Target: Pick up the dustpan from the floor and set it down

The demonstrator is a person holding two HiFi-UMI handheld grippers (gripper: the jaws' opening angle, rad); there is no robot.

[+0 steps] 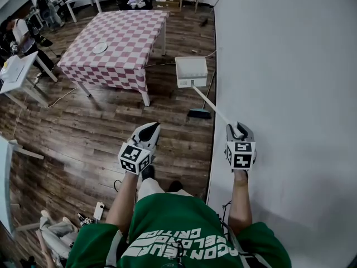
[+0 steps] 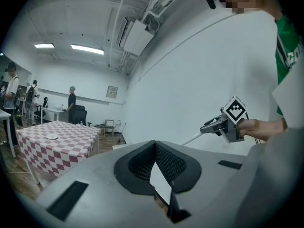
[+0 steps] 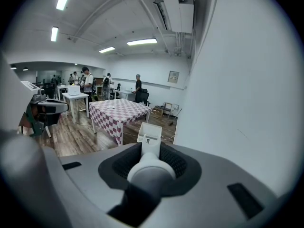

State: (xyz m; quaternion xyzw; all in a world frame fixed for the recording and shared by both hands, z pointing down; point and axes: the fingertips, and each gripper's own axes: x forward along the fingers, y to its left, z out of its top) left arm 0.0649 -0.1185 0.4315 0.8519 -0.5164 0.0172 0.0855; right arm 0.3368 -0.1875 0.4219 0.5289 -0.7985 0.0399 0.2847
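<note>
My right hand-held gripper (image 1: 239, 130) is clamped on the long white handle (image 1: 212, 104) of the dustpan (image 1: 191, 71). In the right gripper view the round handle fills the space between the 2 black pads, and both pads press on it. The handle runs forward and down from the jaws to the white pan. The pan is just beside the near right corner of the checked worktop (image 1: 120, 38), between that worktop and the white wall (image 1: 290, 66). It looks to be held over the wooden floor (image 1: 111, 127), but I cannot tell surely whether its bottom edge touches the boards.

My left hand-held gripper (image 1: 149, 132) is empty – its jaw tips meet, with only a thin wedge open behind them. It is well apart from the worktop's near edge, on my side of it.

A dark brush (image 1: 199, 114) lies on the floor below the handle, further from the worktop than the pan is. On the worktop stands 1 small plate (image 1: 100, 48).
</note>
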